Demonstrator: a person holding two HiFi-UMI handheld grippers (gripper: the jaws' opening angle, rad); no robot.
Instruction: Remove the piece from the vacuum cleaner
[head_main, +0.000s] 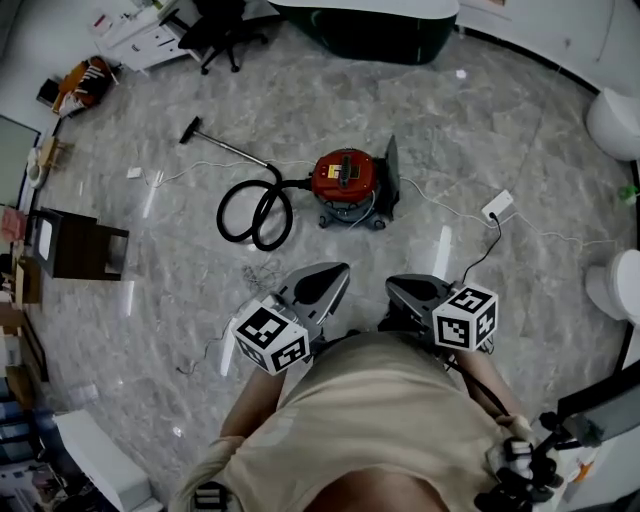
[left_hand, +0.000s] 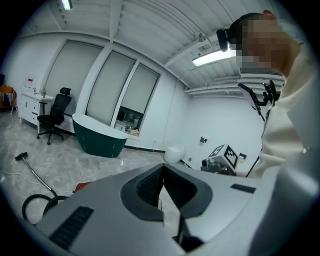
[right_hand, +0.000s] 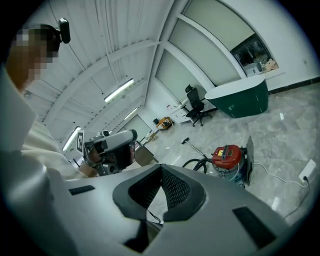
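Observation:
The red vacuum cleaner (head_main: 345, 180) stands on the marble floor ahead of me, and it also shows in the right gripper view (right_hand: 227, 156). Its black hose (head_main: 255, 212) lies coiled to its left. A thin wand ending in a floor nozzle (head_main: 190, 130) runs off from the hose. A dark flat panel (head_main: 392, 172) stands upright against the vacuum's right side. My left gripper (head_main: 345, 268) and right gripper (head_main: 392, 283) are held side by side close to my body, well short of the vacuum. Both are shut with nothing between the jaws, in the left gripper view (left_hand: 163, 166) and the right gripper view (right_hand: 161, 167).
A white power strip (head_main: 497, 206) with its cable lies right of the vacuum. A dark box (head_main: 75, 245) stands at the left. At the back are a green tub (head_main: 365, 30) and an office chair (head_main: 222, 30). White fixtures (head_main: 615, 120) line the right edge.

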